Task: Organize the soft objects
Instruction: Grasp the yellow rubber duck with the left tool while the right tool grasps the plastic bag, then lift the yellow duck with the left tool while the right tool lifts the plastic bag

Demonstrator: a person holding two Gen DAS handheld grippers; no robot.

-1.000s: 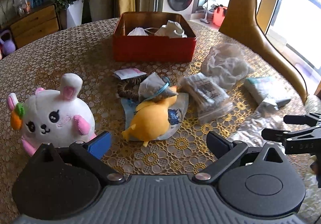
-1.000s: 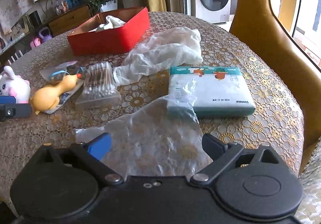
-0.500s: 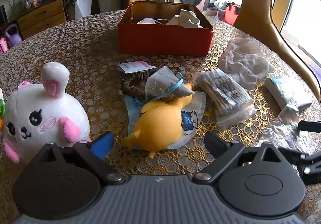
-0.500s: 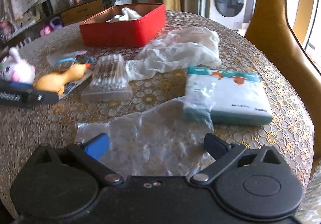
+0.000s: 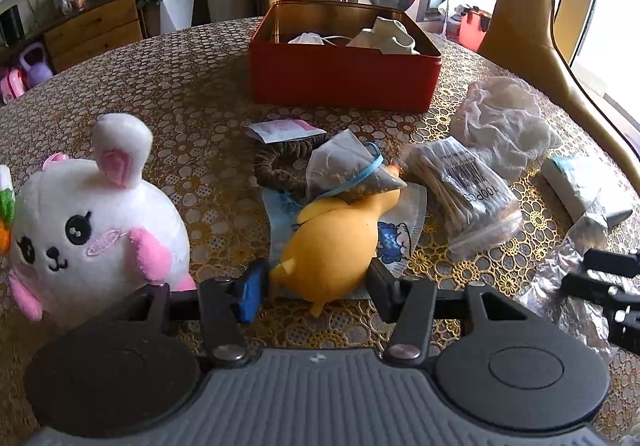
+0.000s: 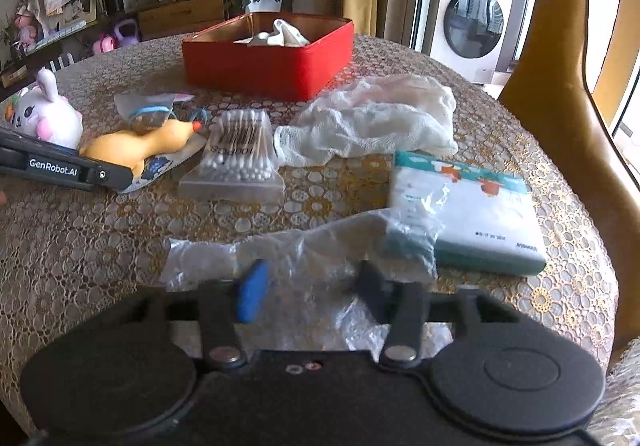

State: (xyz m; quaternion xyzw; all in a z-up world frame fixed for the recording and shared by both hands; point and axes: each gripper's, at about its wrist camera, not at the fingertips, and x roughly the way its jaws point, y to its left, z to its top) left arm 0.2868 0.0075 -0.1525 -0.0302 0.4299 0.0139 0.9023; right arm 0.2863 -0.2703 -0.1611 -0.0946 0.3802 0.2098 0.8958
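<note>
In the left wrist view a soft yellow duck toy [image 5: 332, 246] lies on a printed pouch, and my left gripper [image 5: 314, 288] is closing on it with both pads touching its sides. A white rabbit plush [image 5: 88, 226] sits just to its left. In the right wrist view my right gripper [image 6: 312, 294] is closing over a crumpled clear plastic bag [image 6: 312, 246]; the film lies between the pads, which still stand apart. A red tin [image 6: 264, 66] holding white cloth stands at the back of the table.
A pack of cotton swabs [image 6: 236, 150], a white gauze cloth [image 6: 372, 118] and a tissue pack [image 6: 468, 210] lie between the two grippers. A mesh sachet [image 5: 344, 170] and a brown hair tie [image 5: 276, 166] rest behind the duck. A tan chair [image 6: 560, 86] borders the table's right edge.
The left gripper came down toward the duck and its jaws closed in around it. The right gripper's jaws narrowed over the plastic bag, and the view rolled a little.
</note>
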